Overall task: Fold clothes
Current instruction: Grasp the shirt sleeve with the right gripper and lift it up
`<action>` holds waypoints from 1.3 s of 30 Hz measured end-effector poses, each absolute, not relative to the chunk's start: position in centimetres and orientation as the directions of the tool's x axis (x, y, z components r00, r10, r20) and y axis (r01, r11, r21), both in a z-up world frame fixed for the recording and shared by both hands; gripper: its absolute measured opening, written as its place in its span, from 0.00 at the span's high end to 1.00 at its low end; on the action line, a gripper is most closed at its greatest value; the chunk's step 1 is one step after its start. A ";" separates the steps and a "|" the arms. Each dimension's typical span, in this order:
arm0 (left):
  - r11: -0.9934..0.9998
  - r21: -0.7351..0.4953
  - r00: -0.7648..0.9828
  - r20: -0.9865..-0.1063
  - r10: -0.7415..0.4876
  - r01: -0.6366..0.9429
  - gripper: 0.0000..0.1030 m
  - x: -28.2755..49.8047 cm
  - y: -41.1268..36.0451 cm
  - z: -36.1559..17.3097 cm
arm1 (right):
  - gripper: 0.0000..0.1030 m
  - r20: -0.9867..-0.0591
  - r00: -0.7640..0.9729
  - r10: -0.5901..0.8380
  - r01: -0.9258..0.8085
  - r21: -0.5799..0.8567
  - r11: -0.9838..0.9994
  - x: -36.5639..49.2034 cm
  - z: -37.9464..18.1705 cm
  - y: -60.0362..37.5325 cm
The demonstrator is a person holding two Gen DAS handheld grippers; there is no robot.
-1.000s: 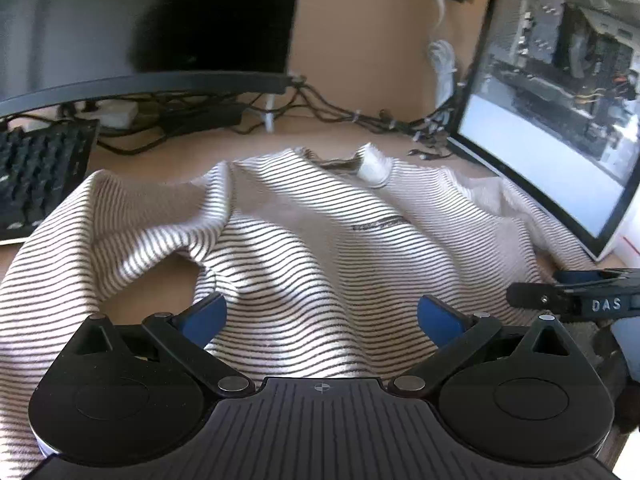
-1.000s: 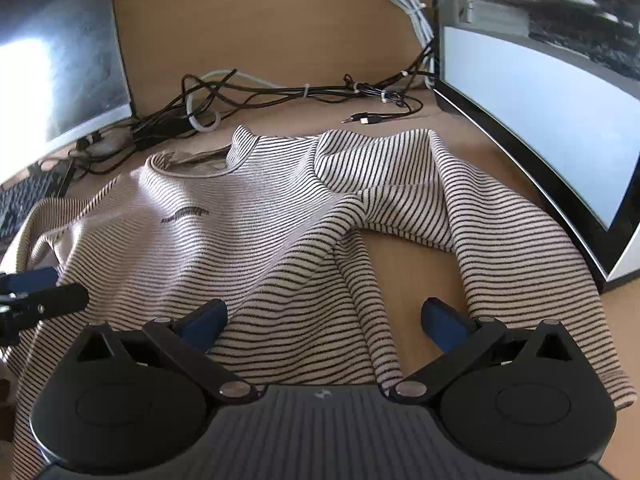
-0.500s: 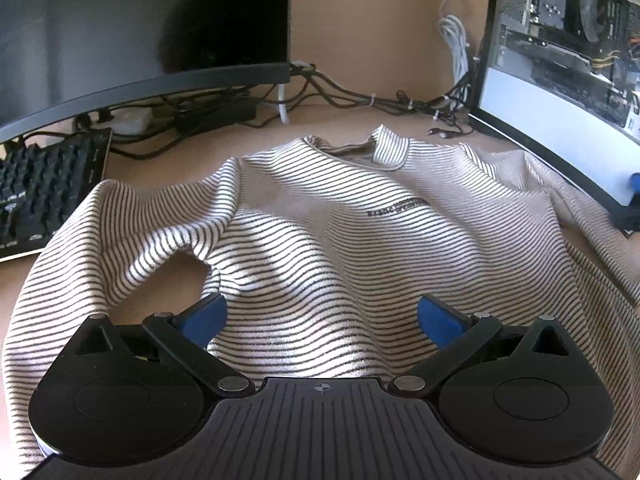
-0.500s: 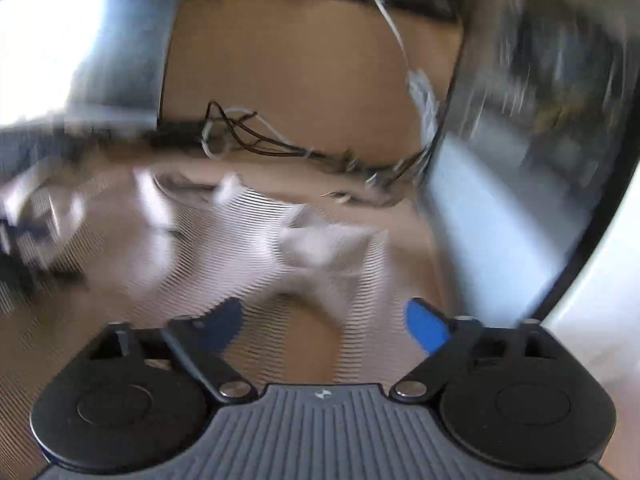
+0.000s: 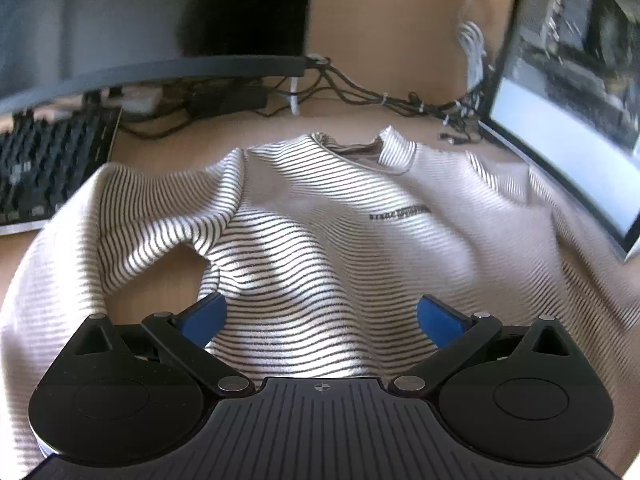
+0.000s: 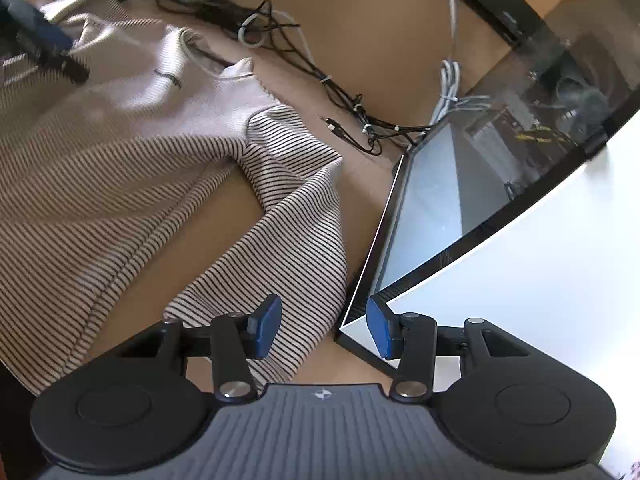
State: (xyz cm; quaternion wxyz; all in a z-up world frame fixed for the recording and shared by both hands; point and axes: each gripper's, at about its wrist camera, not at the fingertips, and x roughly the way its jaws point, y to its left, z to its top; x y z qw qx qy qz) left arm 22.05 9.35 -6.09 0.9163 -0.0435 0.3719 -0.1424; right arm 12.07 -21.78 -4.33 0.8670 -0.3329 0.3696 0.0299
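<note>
Striped sweater spread across the desk centre, left gripper angled down over its hem, jaws wide apart, right gripper rolled sideways above the sleeve by the desk's right edge, jaws just closing, half apart, gripping nothing.

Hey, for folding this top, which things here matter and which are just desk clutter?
Part of the job:
striped sweater
left gripper
right gripper, jaws just been closing, nothing pinched

Just lying about:
keyboard
cable tangle
right monitor

A tan desk carries a striped sweater, keyboard, cables and monitors.
</note>
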 end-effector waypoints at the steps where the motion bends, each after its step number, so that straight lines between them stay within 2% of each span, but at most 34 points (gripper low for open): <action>1: 0.952 -0.219 0.675 -0.671 -0.307 0.215 0.00 22.2 9.7 -5.7 | 0.55 -0.661 0.726 -0.192 -0.313 -0.566 0.763 12.1 -4.4 -21.7; 3: 0.945 -0.260 0.684 -0.654 -0.324 0.199 0.00 22.0 10.4 -4.6 | 0.55 -0.660 0.728 -0.187 -0.345 -0.588 0.731 12.0 -4.5 -21.5; 8: 0.945 -0.254 0.721 -0.613 -0.323 0.207 0.00 21.2 11.2 -2.1 | 0.55 -0.699 0.701 -0.139 -0.485 -0.611 0.626 11.7 -5.4 -20.2; 12: 0.943 -0.265 0.731 -0.601 -0.323 0.199 0.00 20.5 12.1 -1.0 | 0.55 -0.770 0.636 -0.047 -0.590 -0.525 0.613 11.0 -5.0 -19.8; 18: 0.943 -0.281 0.719 -0.616 -0.321 0.180 0.00 19.6 13.3 -1.0 | 0.55 -0.802 0.594 -0.057 -0.620 -0.502 0.603 10.3 -6.1 -19.4; 22: 0.943 -0.285 0.709 -0.630 -0.318 0.170 0.00 19.4 13.4 -1.5 | 0.57 -0.782 0.614 -0.112 -0.577 -0.541 0.612 10.2 -7.5 -19.1; 23: 0.944 -0.282 0.705 -0.634 -0.317 0.170 0.00 19.4 13.4 -1.5 | 0.58 -0.767 0.628 -0.131 -0.555 -0.559 0.615 10.4 -7.9 -19.0; 24: 0.944 -0.280 0.704 -0.636 -0.318 0.173 0.00 19.4 13.3 -1.5 | 0.68 -0.759 0.634 -0.146 -0.530 -0.564 0.634 10.8 -8.0 -19.0; 25: 0.944 -0.278 0.702 -0.636 -0.319 0.176 0.00 19.4 13.2 -1.5 | 0.88 -0.759 0.633 -0.152 -0.500 -0.551 0.668 11.4 -7.8 -19.2; 26: 0.944 -0.277 0.702 -0.637 -0.319 0.177 0.00 19.4 13.1 -1.4 | 0.93 -0.752 0.642 -0.149 -0.456 -0.530 0.715 12.1 -6.9 -19.4; 29: 0.947 -0.277 0.708 -0.635 -0.309 0.165 0.00 19.5 13.6 -1.2 | 0.97 -0.687 0.719 -0.106 -0.286 -0.431 0.856 14.2 -1.7 -20.6; 32: 0.948 -0.287 0.718 -0.631 -0.295 0.137 0.00 19.3 14.5 -1.2 | 0.97 -0.541 0.840 -0.034 -0.123 -0.252 0.960 16.6 6.1 -21.9; 36: 0.954 -0.274 0.738 -0.619 -0.270 0.119 0.00 18.2 16.0 -0.9 | 0.97 -0.382 0.919 0.098 -0.117 -0.027 0.993 20.1 12.9 -21.2; 39: 0.966 -0.230 0.753 -0.613 -0.240 0.120 0.00 16.9 17.2 -0.7 | 0.97 -0.351 0.914 0.202 -0.196 0.055 0.979 23.1 13.9 -18.2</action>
